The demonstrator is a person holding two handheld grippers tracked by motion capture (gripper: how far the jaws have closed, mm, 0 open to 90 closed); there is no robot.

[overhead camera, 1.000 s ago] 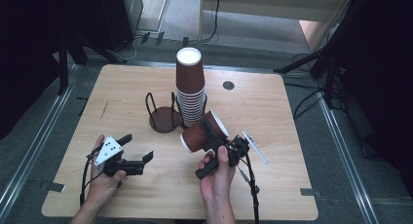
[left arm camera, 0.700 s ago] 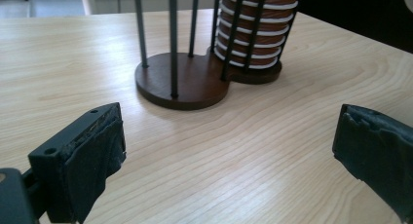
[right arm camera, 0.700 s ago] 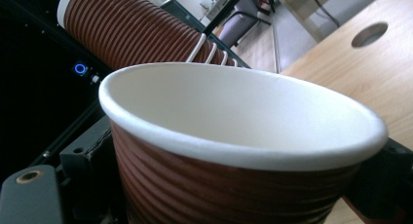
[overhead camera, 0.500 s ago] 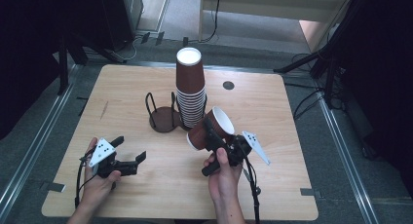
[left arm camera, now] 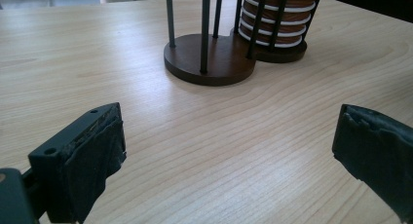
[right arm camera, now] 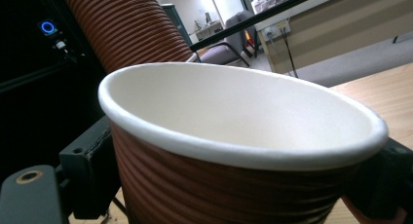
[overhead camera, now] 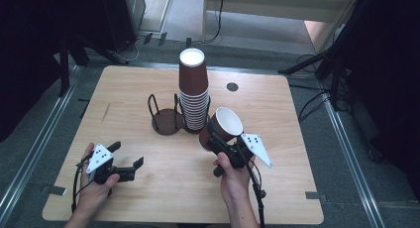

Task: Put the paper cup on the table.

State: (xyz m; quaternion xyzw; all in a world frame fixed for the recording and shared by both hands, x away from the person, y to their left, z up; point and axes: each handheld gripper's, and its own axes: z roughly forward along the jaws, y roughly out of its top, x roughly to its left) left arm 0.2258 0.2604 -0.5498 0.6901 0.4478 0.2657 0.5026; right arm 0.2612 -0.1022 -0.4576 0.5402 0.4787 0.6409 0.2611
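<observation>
The right gripper (overhead camera: 219, 137) grasps a paper cup (overhead camera: 223, 127), tilted, at 4 o'clock of the cup stack (overhead camera: 193, 91). Squeezing harder could crush its wall; swinging it could topple the stack. The left gripper (overhead camera: 130, 164) sits released over the surface (overhead camera: 277, 114).

Ribbed brown paper cup with smooth matt white lining (right arm camera: 234, 136), pale matt wood-grain table (left arm camera: 204, 151), dark satin wooden rack base (left arm camera: 214, 58), worn matt black jaw pads (left arm camera: 97, 151)
</observation>
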